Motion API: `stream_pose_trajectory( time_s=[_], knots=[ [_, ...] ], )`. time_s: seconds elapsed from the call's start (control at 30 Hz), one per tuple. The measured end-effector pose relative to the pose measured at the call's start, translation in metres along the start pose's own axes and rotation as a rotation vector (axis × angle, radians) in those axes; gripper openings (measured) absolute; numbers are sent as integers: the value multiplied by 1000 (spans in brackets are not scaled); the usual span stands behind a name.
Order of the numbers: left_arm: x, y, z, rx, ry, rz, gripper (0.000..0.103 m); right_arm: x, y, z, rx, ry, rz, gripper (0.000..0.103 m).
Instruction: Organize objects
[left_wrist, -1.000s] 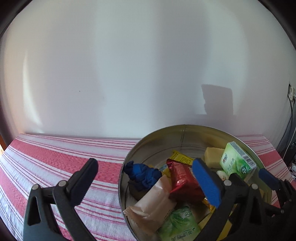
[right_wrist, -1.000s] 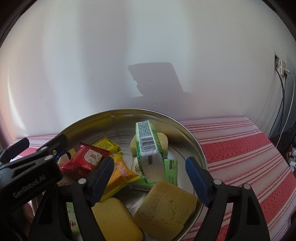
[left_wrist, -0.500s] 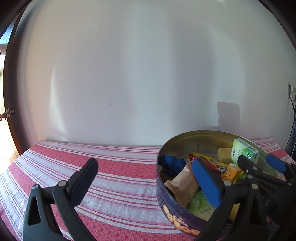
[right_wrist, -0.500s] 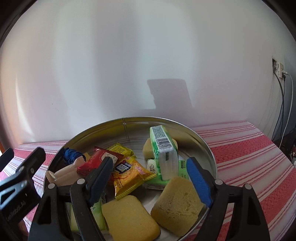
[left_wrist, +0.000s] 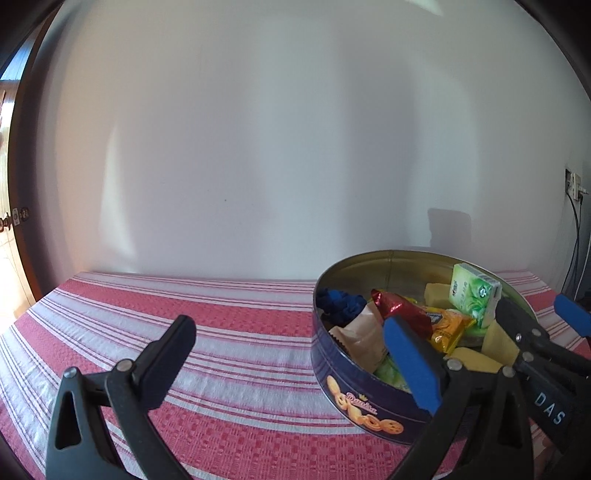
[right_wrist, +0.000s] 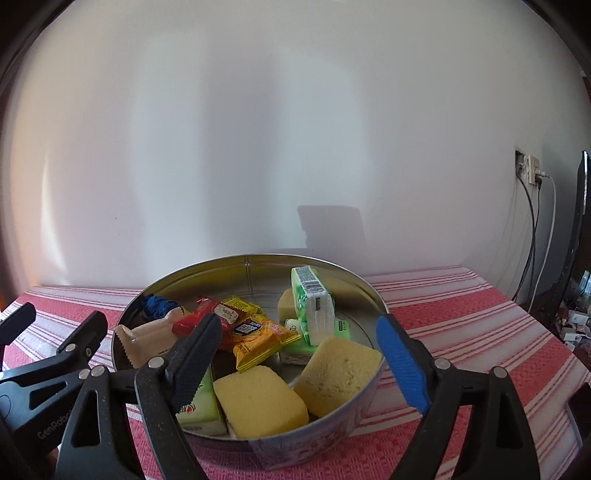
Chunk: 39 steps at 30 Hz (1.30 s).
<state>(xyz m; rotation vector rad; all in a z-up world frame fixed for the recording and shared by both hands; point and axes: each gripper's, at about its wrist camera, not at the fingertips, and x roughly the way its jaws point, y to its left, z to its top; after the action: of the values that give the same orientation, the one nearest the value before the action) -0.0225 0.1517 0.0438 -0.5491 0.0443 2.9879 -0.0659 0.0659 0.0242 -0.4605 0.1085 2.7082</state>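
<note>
A round blue cookie tin (left_wrist: 369, 402) stands on the striped cloth, its rim (right_wrist: 251, 256) open to both views. Inside lie two yellow sponges (right_wrist: 258, 402), an upright green tissue pack (right_wrist: 314, 299), a red packet (left_wrist: 400, 308), an orange packet (right_wrist: 258, 338), a beige packet (left_wrist: 364, 338) and a blue cloth (left_wrist: 340, 304). My left gripper (left_wrist: 291, 354) is open and empty, just left of the tin. My right gripper (right_wrist: 299, 354) hovers at the tin's near rim. Its jaws are opening and grip nothing.
A red and white striped tablecloth (left_wrist: 221, 332) covers the table up to a plain white wall. A wall socket with hanging cables (right_wrist: 528, 173) and a dark upright panel (right_wrist: 576, 240) are at the right. A dark door frame (left_wrist: 22, 184) stands far left.
Both grippers have drawn back from over the tin, so its side wall now shows. The left one shifted left onto the cloth. The right jaws stand slightly wider.
</note>
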Motion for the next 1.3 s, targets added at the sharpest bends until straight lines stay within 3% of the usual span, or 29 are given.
stream_pose_trajectory(
  time_s=[0.47,1.3],
  knots=[
    [-16,-5,-3,23,-24,-39,103,-27,-7,-4,26,-48,-52,98],
    [-22,-6,-6,15,-12,-28,103,-42,-11,-5,28,-72,-51,99]
  ],
)
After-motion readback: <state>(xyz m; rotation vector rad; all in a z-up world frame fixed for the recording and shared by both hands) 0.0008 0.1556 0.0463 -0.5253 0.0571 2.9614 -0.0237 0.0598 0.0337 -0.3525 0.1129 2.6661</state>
